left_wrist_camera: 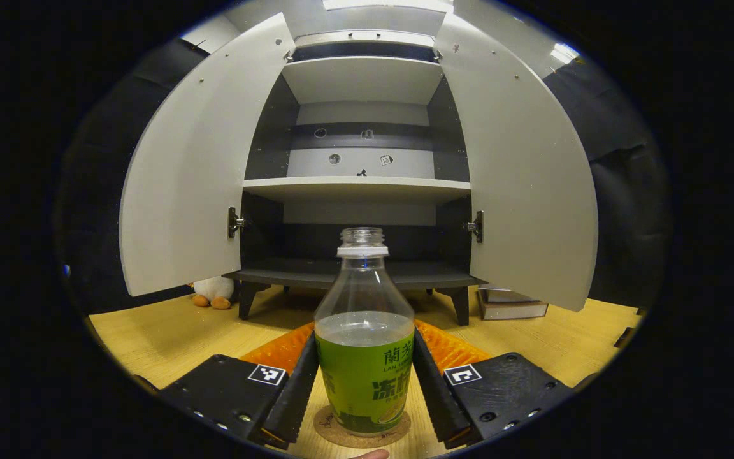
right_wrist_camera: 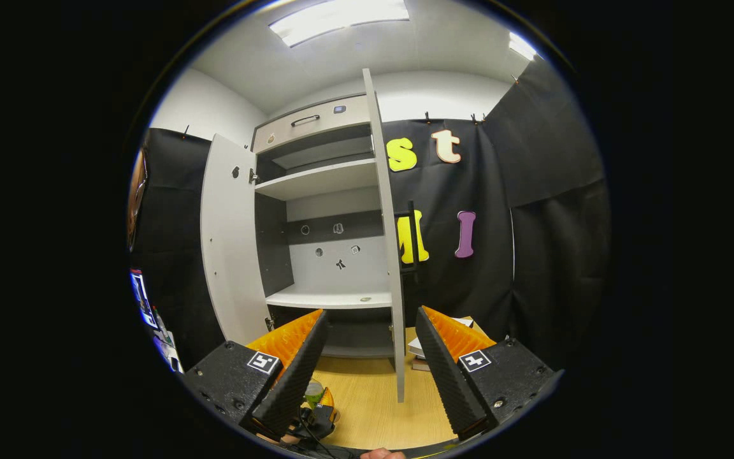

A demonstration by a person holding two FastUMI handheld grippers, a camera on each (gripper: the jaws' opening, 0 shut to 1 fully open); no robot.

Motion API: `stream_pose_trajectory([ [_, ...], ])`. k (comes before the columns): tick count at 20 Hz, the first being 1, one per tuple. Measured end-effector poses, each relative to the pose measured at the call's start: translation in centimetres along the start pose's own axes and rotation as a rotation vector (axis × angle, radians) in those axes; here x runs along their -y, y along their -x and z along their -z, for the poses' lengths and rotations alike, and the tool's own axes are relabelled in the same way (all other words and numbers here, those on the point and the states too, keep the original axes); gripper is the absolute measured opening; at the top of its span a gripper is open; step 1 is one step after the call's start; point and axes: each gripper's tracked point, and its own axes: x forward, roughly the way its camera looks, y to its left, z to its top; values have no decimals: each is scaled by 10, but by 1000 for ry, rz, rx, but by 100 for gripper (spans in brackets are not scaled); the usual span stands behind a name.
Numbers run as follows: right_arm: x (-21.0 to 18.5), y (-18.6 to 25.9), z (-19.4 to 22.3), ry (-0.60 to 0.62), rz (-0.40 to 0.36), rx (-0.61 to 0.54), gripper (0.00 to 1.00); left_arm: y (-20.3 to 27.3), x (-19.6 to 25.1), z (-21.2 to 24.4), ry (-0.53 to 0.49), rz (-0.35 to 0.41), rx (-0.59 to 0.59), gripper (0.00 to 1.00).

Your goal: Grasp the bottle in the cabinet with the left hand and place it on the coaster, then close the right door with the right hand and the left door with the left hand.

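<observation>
A clear bottle (left_wrist_camera: 364,357) with a green label, uncapped and part full, stands upright on a round cork coaster (left_wrist_camera: 335,435) on the wooden table. My left gripper (left_wrist_camera: 364,335) is shut on the bottle, one finger against each side of the label. Behind it the white cabinet (left_wrist_camera: 360,188) has its left door (left_wrist_camera: 188,185) and right door (left_wrist_camera: 523,185) swung wide open, and its shelves are bare. My right gripper (right_wrist_camera: 371,313) is open and holds nothing, raised in front of the cabinet, with the right door (right_wrist_camera: 387,255) edge-on just beyond its fingers. The bottle (right_wrist_camera: 313,390) also shows low down.
A plush toy (left_wrist_camera: 213,292) lies by the cabinet's left leg. Stacked books (left_wrist_camera: 510,305) sit under the right door and appear again as books (right_wrist_camera: 419,348). The wooden tabletop (left_wrist_camera: 169,331) spreads in front of the cabinet. Black cloth walls close in both sides.
</observation>
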Motion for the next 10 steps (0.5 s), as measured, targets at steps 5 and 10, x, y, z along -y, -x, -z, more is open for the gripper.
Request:
stream_pose_trajectory([
  [5,4,-6,3,-21,-8,-2,84,7,0,1,-12,21,-27,87],
  [10,18,-13,17,-32,-12,-3,84,25,-6,-48,-18,44,25,95],
])
